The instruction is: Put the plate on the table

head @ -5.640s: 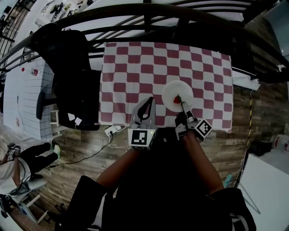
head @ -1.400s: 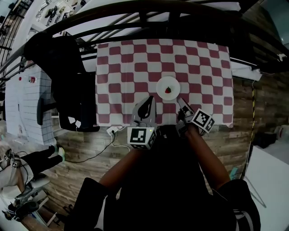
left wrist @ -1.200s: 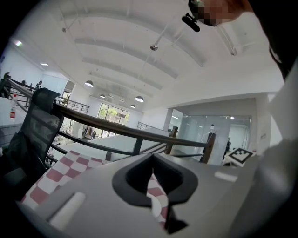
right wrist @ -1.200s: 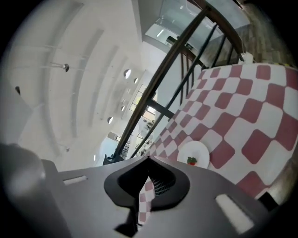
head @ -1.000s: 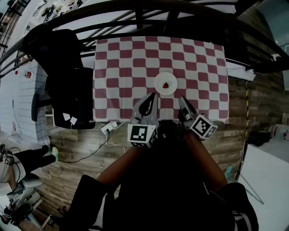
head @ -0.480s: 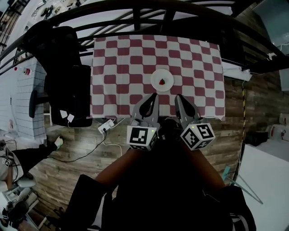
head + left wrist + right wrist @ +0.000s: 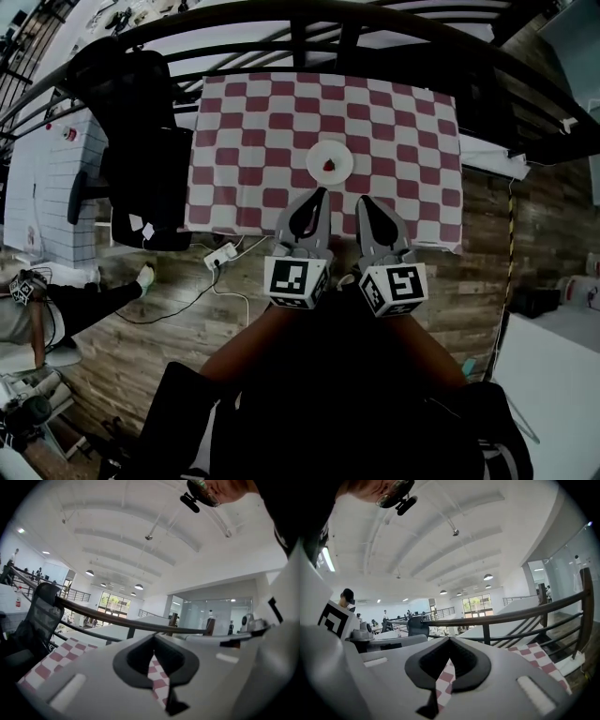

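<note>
Left gripper: grey two-jaw tool with a black-and-white square-marker cube at its rear, held out ahead of the person's body with its tips over the near edge of the table, pointing at the plate.
Left gripper jaws: clenched tip to tip in the left gripper view. Only checked cloth shows through the gap behind the black pads, and nothing is grasped.
Right gripper: matching grey tool with its own marker cube, just beside the left one and roughly parallel to it, tips likewise at the near table edge.
Right gripper jaws: clenched together and empty in the right gripper view.
Arm pose: left forearm and right forearm both reach forward from the torso and converge slightly, so the two marker cubes sit side by side, facing up. Both gripper views look level across the room and up to the ceiling.
Small round white plate: flat on the table, about mid-width, beyond both sets of tips and apart from them.
Small red item: on the plate, too small to identify.
Table with red-and-white checked cloth: rectangular, directly ahead of the person.
Black office chair: beside the table's left edge.
Dark curved railing: beyond the table's far side.
</note>
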Action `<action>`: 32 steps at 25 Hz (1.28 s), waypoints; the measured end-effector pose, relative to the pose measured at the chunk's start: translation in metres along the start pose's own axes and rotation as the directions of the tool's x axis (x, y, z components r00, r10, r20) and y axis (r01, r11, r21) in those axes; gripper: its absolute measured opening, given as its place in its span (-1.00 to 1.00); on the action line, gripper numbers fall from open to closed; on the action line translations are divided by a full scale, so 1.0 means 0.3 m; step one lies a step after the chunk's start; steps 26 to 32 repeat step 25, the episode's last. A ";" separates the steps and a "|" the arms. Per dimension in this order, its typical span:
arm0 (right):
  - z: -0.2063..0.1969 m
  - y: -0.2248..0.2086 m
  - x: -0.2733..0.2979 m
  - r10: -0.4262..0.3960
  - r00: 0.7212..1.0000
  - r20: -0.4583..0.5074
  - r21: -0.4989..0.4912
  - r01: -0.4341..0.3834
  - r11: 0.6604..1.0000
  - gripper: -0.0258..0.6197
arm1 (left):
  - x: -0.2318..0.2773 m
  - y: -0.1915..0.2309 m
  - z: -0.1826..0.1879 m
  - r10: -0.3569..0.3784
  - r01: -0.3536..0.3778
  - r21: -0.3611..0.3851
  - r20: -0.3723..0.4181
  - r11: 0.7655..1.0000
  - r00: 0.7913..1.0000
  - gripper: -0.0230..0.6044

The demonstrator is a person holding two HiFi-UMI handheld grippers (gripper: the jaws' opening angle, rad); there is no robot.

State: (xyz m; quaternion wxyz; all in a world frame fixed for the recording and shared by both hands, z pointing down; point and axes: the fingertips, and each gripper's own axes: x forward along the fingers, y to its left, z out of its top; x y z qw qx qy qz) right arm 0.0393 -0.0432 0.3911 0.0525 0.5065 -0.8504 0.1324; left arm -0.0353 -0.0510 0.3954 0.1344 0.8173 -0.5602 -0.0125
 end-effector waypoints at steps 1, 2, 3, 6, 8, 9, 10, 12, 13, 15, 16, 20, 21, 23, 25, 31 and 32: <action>-0.005 -0.011 -0.016 -0.003 1.000 0.004 -0.011 0.003 1.000 -0.92 | -0.008 -0.026 -0.017 0.002 -0.002 -0.005 -0.009 1.000 1.000 -0.90; -0.011 -0.021 -0.031 -0.004 1.000 0.004 -0.013 0.004 1.000 -0.92 | -0.017 -0.053 -0.032 0.003 -0.003 -0.004 -0.015 1.000 1.000 -0.90; -0.018 -0.031 -0.047 -0.005 1.000 0.001 -0.011 0.005 1.000 -0.92 | -0.026 -0.080 -0.043 0.002 -0.002 0.006 -0.015 1.000 1.000 -0.90; -0.029 -0.055 -0.088 -0.011 1.000 -0.002 -0.016 0.011 1.000 -0.92 | -0.037 -0.149 -0.062 -0.009 0.010 0.052 -0.015 0.999 1.000 -0.90; -0.031 -0.069 -0.115 -0.015 1.000 0.003 -0.025 0.015 1.000 -0.92 | -0.037 -0.183 -0.068 -0.014 0.016 0.068 -0.021 0.998 1.000 -0.90; -0.032 -0.076 -0.129 -0.017 1.000 0.006 -0.028 0.017 0.999 -0.92 | -0.036 -0.199 -0.067 -0.016 0.018 0.072 -0.019 0.997 1.000 -0.90; -0.032 -0.083 -0.143 -0.019 1.000 0.009 -0.028 0.019 0.999 -0.92 | -0.037 -0.215 -0.064 -0.018 0.019 0.076 -0.014 0.997 1.000 -0.90; -0.031 -0.095 -0.168 -0.020 1.000 0.017 -0.026 0.021 0.999 -0.92 | -0.041 -0.245 -0.068 -0.020 0.022 0.083 -0.013 0.996 1.000 -0.90; -0.032 -0.100 -0.179 -0.021 1.000 0.021 -0.026 0.021 0.999 -0.92 | -0.044 -0.260 -0.072 -0.023 0.024 0.088 -0.014 0.996 1.000 -0.90; -0.034 -0.112 -0.201 -0.022 0.999 0.025 -0.024 0.022 0.999 -0.92 | -0.049 -0.288 -0.083 -0.028 0.029 0.094 -0.017 0.995 0.999 -0.90; -0.035 -0.120 -0.212 -0.023 0.999 0.027 -0.022 0.024 0.999 -0.92 | -0.049 -0.300 -0.089 -0.029 0.030 0.096 -0.019 0.995 0.999 -0.90; -0.023 -0.150 -0.255 -0.036 0.998 0.052 -0.020 0.037 0.999 -0.92 | -0.050 -0.355 -0.081 -0.040 0.042 0.095 -0.018 0.995 0.999 -0.90; -0.019 -0.158 -0.265 -0.037 0.998 0.057 -0.021 0.039 0.999 -0.92 | -0.049 -0.368 -0.079 -0.043 0.044 0.096 -0.017 0.994 0.999 -0.90; -0.015 -0.173 -0.284 -0.038 0.998 0.057 -0.021 0.040 0.999 -0.92 | -0.049 -0.391 -0.082 -0.046 0.047 0.100 -0.015 0.994 0.999 -0.90; -0.014 -0.190 -0.302 -0.040 0.998 0.053 -0.019 0.041 0.999 -0.92 | -0.048 -0.412 -0.090 -0.048 0.049 0.108 -0.014 0.993 0.999 -0.90; -0.014 -0.190 -0.302 -0.040 0.998 0.053 -0.019 0.041 0.999 -0.92 | -0.048 -0.412 -0.090 -0.048 0.049 0.108 -0.014 0.993 0.999 -0.90; -0.014 -0.190 -0.302 -0.040 0.998 0.053 -0.019 0.041 0.999 -0.92 | -0.048 -0.412 -0.090 -0.048 0.049 0.108 -0.014 0.993 0.999 -0.90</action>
